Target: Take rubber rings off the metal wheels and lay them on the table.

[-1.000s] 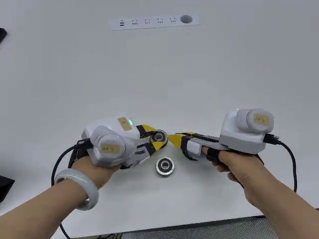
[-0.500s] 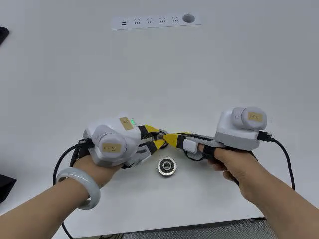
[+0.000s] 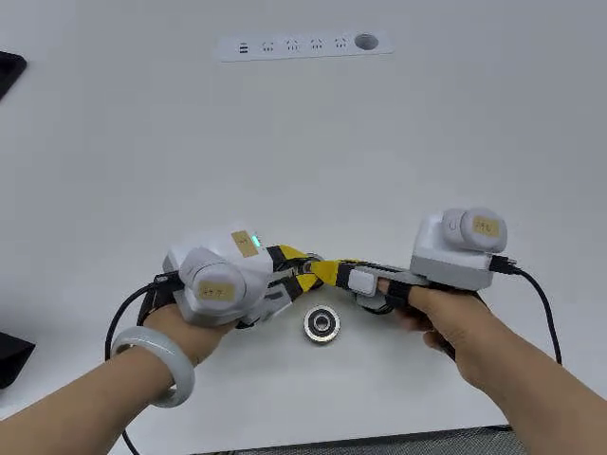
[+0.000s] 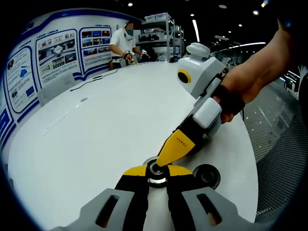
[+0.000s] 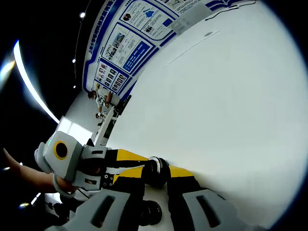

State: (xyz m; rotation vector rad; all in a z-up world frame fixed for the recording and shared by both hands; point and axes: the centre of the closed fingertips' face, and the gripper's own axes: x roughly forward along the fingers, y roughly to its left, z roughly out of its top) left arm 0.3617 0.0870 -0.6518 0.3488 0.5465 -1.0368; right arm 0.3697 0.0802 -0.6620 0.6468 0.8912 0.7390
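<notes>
White table (image 3: 427, 142) stretched right across, and the action sat at its near edge. One metal wheel (image 4: 155, 172) was up off the surface, pinched between the yellow tips of the left gripper (image 3: 303, 270), whose jaws were clamped on its sides. Its black rubber ring (image 5: 157, 167) was on the rim, not yet off. The right gripper (image 5: 155, 174) met it head-on: its own yellow tips stood one on each side of that black ring, closed against it, so both claws had hold of the same wheel, nose to nose. In the left gripper view, the right gripper's yellow tip touched the top of the wheel.

Just below the pair, a second wheel (image 3: 321, 323) lay flat on the table, a dark rim around a bright hub, near the grippers but touched by neither.

Further out, the left hand (image 3: 185, 327) and the right hand (image 3: 446, 318) each wrapped a gripper's handle. A pale bangle (image 3: 156, 360) circled the left wrist, and a black cable (image 3: 545, 303) looped out from behind the right gripper. A white power strip (image 3: 303, 45) lay at the far side of the table, well apart from everything. The left gripper view caught posters (image 4: 57, 53) on the wall and a person (image 4: 122, 45) at the far end.
</notes>
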